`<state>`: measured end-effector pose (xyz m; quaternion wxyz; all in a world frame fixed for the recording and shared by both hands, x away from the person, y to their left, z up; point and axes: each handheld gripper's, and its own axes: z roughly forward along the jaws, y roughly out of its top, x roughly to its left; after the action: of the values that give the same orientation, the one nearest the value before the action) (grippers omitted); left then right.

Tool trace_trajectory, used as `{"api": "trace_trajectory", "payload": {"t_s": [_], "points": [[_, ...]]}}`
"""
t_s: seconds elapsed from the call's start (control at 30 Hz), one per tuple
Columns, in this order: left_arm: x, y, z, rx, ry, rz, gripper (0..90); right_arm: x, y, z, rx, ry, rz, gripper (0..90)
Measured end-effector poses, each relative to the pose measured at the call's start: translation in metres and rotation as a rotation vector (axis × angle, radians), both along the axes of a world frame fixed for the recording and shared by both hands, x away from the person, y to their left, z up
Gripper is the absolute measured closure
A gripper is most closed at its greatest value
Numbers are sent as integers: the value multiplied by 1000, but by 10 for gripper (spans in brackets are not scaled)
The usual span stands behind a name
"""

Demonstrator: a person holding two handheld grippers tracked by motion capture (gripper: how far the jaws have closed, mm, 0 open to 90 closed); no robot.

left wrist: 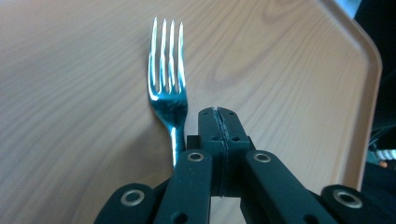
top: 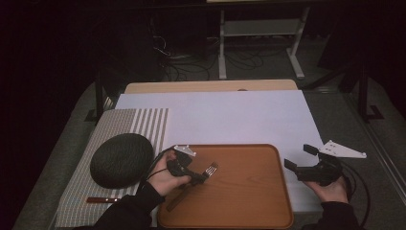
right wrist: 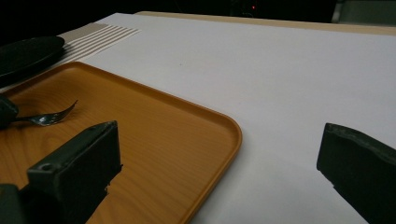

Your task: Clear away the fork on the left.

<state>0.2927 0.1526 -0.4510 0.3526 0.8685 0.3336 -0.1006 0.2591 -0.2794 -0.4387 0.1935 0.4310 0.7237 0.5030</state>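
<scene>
My left gripper (left wrist: 219,114) is clenched with the fork (left wrist: 167,79) beside its jaws, not between them; lifting now would leave it on the tray (left wrist: 327,70).

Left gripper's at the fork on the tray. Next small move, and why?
Probably open the left gripper and shift it onto the fork: its jaws are shut flush together with nothing between them, and the fork's neck lies just beside them on the tray.

Dark round cap-like item (top: 121,159) and brown-handled utensil (top: 102,200) on striped grey cloth (top: 143,122); white sheet (top: 239,115) alongside.
</scene>
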Motion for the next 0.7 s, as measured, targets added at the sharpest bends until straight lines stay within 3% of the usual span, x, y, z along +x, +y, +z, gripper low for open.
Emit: {"api": "trace_trajectory", "payload": {"t_s": [0.23,0.7], "points": [[2,1,-3,16,13,14,900,0,0,0,0,2,-1,0],[5,11,1,26,-20,38,900,0,-1,0,1,0,-1,0]]}}
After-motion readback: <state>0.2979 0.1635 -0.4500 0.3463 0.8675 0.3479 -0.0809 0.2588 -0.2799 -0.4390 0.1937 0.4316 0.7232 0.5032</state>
